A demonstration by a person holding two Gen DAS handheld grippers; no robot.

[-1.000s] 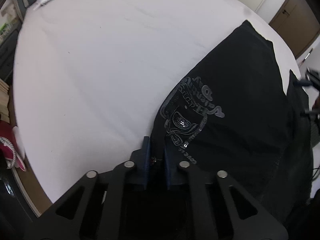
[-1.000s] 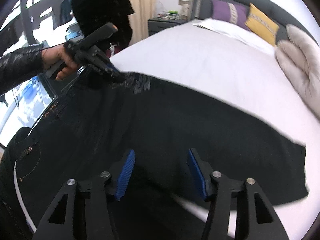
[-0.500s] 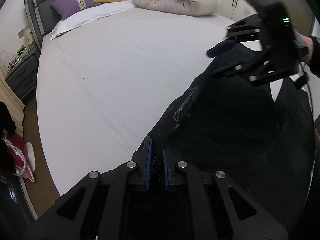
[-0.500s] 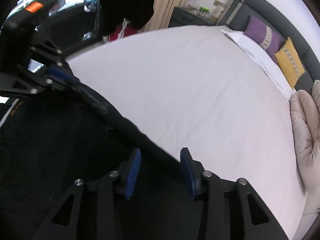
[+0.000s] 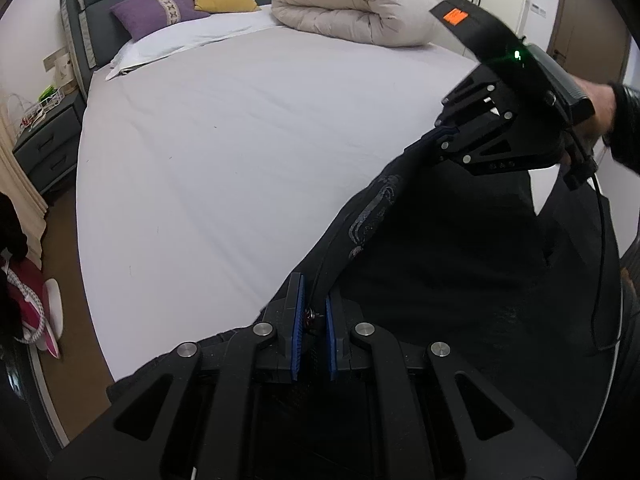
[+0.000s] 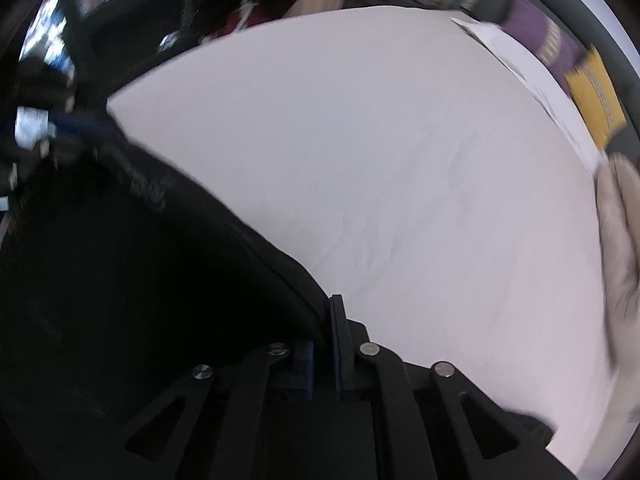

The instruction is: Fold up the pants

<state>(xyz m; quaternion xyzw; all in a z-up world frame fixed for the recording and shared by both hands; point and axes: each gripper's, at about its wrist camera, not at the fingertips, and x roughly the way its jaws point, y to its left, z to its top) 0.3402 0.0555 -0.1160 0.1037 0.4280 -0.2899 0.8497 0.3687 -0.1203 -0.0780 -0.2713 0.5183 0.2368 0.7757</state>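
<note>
The left claw (image 5: pixel 314 330) is being kept nearly closed, with an edge of the black pants (image 5: pixel 440 264) pinched between its blue pads (image 5: pixel 297 332). A faded grey print is being shown on the cloth just beyond the pads; its writing cannot be read. The right claw (image 6: pixel 323 354) is likewise being pressed shut on the same edge of the pants (image 6: pixel 120 272) farther along. In the left wrist view the right claw (image 5: pixel 444 136) is being held raised, angled down to the left, by a hand (image 5: pixel 600 108) in a dark sleeve; an orange label (image 5: pixel 454 16) on its body is too small to read. The edge is being stretched between both claws above the white bed (image 5: pixel 240 140), the rest hanging below. A rolled beige duvet (image 5: pixel 352 12) is lying near the pillows (image 5: pixel 156 8).
</note>
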